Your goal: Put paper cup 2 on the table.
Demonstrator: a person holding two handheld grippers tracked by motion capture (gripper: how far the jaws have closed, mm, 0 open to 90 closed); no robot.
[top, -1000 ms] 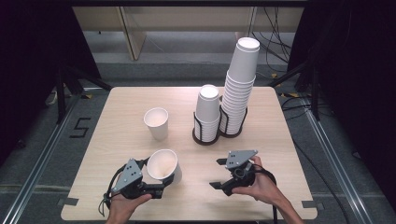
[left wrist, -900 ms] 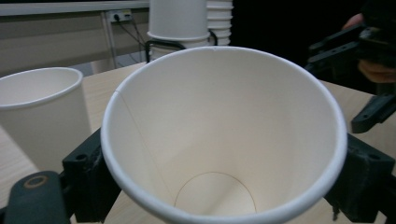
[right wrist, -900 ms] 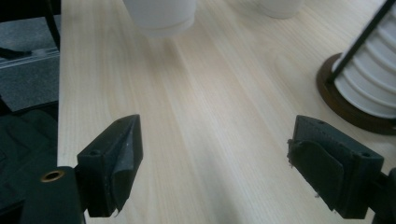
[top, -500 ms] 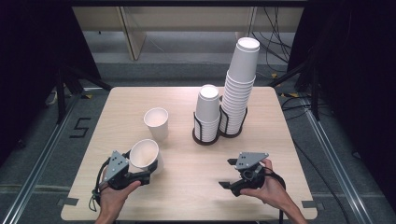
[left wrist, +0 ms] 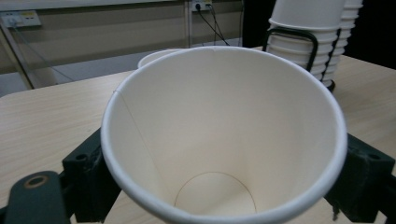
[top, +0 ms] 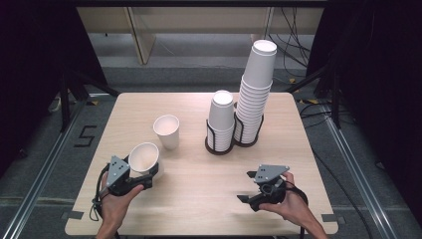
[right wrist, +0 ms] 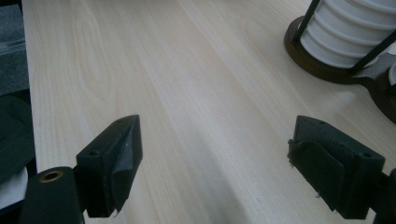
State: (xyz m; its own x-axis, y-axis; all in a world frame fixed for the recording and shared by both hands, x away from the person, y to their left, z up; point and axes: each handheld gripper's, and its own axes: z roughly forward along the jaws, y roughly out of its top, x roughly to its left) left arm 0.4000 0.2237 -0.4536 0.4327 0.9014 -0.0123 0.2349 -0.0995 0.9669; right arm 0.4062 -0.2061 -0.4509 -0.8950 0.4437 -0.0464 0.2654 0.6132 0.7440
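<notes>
My left gripper (top: 149, 172) is black around a plain white paper cup (top: 143, 156). The table (top: 199, 199) is pale wood with long grain streaks. White cup stacks (top: 256, 89) stand in dark holders (top: 219, 147).

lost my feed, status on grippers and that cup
Left gripper shut on paper cup, cup tilted. Right gripper open, nothing between its jaws. Second cup upright on table, just beyond the held one.

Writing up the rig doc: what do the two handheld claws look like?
Both the left claw and the right claw are black, with two blocky jaws bearing screw holes. A grey three-cornered plate with dark dots tops each. A black cable trails from each. Forearms are bare, no sleeves.
</notes>
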